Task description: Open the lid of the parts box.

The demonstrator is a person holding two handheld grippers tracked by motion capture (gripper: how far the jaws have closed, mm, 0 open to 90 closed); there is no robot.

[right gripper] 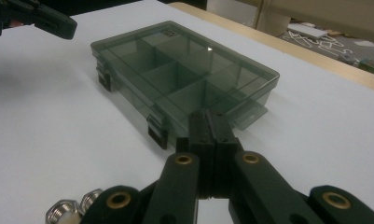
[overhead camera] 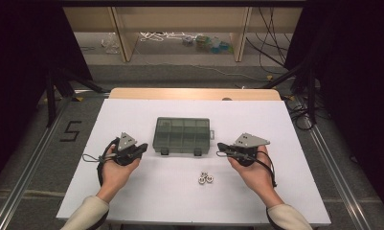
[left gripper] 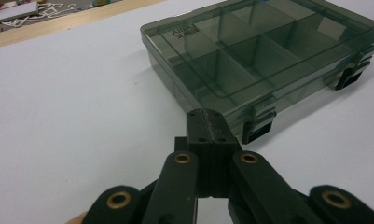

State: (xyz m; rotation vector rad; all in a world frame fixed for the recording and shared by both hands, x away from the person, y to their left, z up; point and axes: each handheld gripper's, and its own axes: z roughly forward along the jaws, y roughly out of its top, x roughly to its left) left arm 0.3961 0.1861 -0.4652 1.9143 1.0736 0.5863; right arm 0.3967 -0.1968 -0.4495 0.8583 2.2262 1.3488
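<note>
A smoky transparent compartment box (overhead camera: pixel 182 135) lies lid-closed in the middle of the white table, with two black latches on its near side. My left gripper (overhead camera: pixel 142 148) is shut, with nothing between its jaws, just left of the box's near left corner. In the left gripper view the box (left gripper: pixel 264 51) sits ahead and to the right of the left gripper (left gripper: pixel 207 116). My right gripper (overhead camera: pixel 221 147) is shut and holds nothing, just right of the box's near right corner. The right gripper view has the box (right gripper: pixel 180 74) ahead of the right gripper (right gripper: pixel 209 119). A few metal nuts (overhead camera: pixel 206 178) lie nearer me.
The white board (overhead camera: pixel 132 191) covers a wooden table whose far edge (overhead camera: pixel 194 94) shows. The nuts (right gripper: pixel 68 210) sit at the lower left of the right gripper view. Shelving and cables stand on the floor beyond.
</note>
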